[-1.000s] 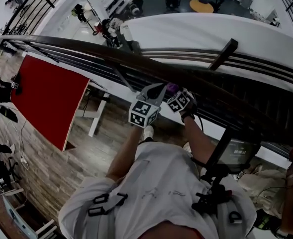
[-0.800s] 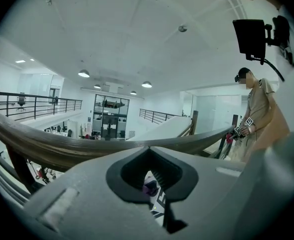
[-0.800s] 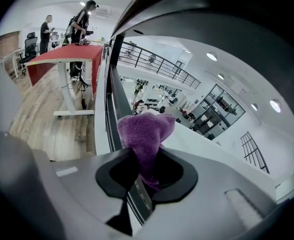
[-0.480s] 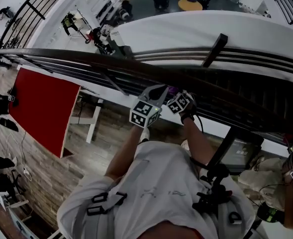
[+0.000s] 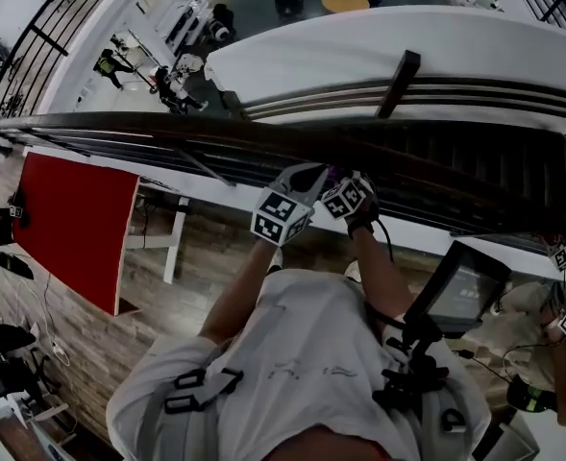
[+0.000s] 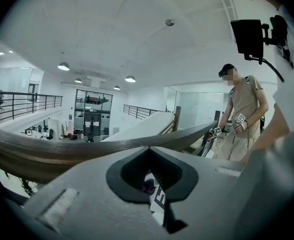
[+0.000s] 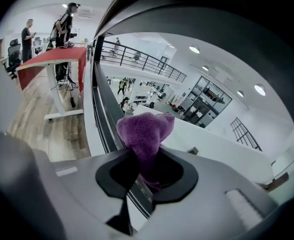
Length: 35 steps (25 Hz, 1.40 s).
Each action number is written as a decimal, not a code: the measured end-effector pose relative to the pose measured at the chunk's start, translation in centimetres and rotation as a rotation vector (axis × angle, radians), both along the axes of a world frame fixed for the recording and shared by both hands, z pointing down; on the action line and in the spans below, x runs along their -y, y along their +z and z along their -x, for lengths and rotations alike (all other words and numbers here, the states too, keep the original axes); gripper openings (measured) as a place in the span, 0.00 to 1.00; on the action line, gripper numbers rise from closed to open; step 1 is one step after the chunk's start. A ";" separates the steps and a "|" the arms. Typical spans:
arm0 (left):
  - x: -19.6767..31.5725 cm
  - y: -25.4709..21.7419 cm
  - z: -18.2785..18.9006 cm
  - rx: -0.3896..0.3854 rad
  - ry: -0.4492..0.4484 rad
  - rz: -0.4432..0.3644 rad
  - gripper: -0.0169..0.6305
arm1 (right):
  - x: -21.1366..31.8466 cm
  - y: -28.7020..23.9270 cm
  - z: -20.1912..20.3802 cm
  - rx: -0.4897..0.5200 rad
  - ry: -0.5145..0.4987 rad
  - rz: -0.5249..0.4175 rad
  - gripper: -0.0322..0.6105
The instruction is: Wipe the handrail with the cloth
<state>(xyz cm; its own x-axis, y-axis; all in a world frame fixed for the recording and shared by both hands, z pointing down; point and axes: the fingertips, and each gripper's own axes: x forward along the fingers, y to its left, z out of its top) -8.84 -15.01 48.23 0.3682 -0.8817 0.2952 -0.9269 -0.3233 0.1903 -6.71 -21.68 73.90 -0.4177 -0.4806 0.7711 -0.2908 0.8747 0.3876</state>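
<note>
The dark wooden handrail (image 5: 167, 131) runs across the head view, with thinner rails below it. Both grippers sit side by side against its near side. My right gripper (image 5: 340, 179) is shut on a purple cloth (image 5: 332, 172), which pokes out of the jaws toward the rail. In the right gripper view the cloth (image 7: 146, 129) bulges above the closed right gripper (image 7: 143, 156), and the handrail (image 7: 107, 114) runs past it. My left gripper (image 5: 302, 177) is just left of the cloth. In its own view the left gripper (image 6: 148, 150) is shut on nothing, under the handrail (image 6: 62, 151).
A slanted rail post (image 5: 398, 83) stands right of the grippers. A red table (image 5: 71, 219) is on the wooden floor at left. Another person (image 6: 244, 114) with grippers stands along the rail at right. Beyond the rail the floor drops to a lower level (image 5: 263, 8).
The grippers and cloth have shifted right along the handrail, closer to the slanted post. The red table has slid left in the head view. Both grips are unchanged.
</note>
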 end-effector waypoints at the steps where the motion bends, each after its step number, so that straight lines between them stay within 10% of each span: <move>1: 0.2 0.0 -0.5 0.000 0.010 0.001 0.02 | 0.2 -0.1 -0.4 0.002 0.007 -0.002 0.16; 35: 6.3 1.7 -26.7 -0.065 0.437 0.021 0.02 | 5.8 -3.5 -24.5 0.033 0.315 -0.057 0.16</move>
